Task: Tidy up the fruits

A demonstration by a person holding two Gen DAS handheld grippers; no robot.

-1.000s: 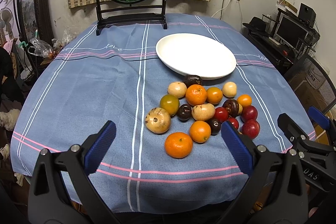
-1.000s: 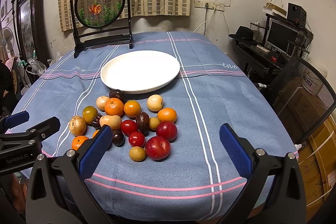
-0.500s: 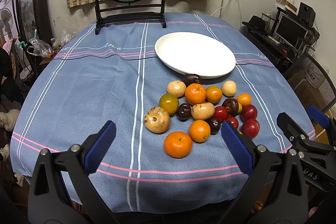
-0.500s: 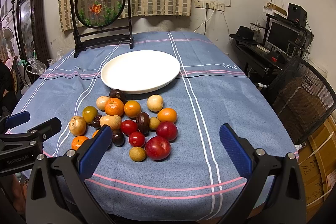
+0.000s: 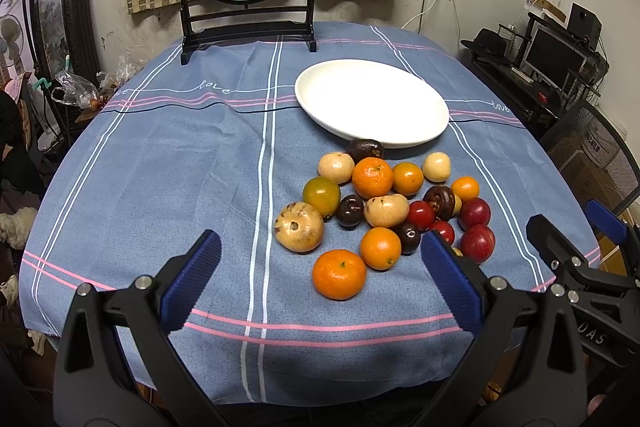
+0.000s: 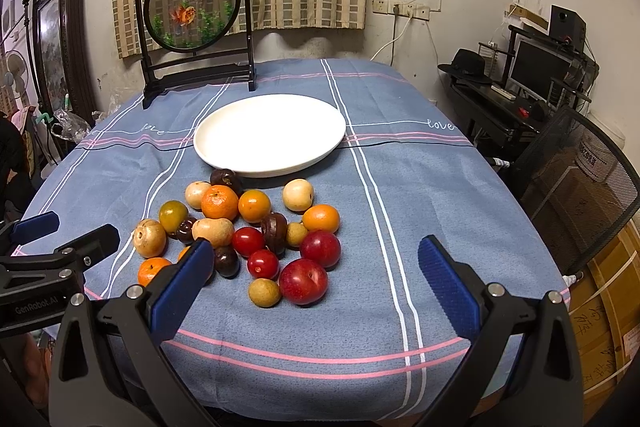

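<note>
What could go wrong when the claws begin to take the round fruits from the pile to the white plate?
1. The fruits lie packed and touching on the blue striped tablecloth; taking one may set its neighbours rolling.
2. The large red plum and the near orange mandarin lie closest to the table's front edge, so a nudge might send them off.
3. The open left claw and open right claw are side by side and could collide over the pile.

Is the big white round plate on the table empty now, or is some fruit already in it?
Empty. The big white round plate shows a bare surface in both views; every fruit lies on the blue striped tablecloth in front of it.
</note>
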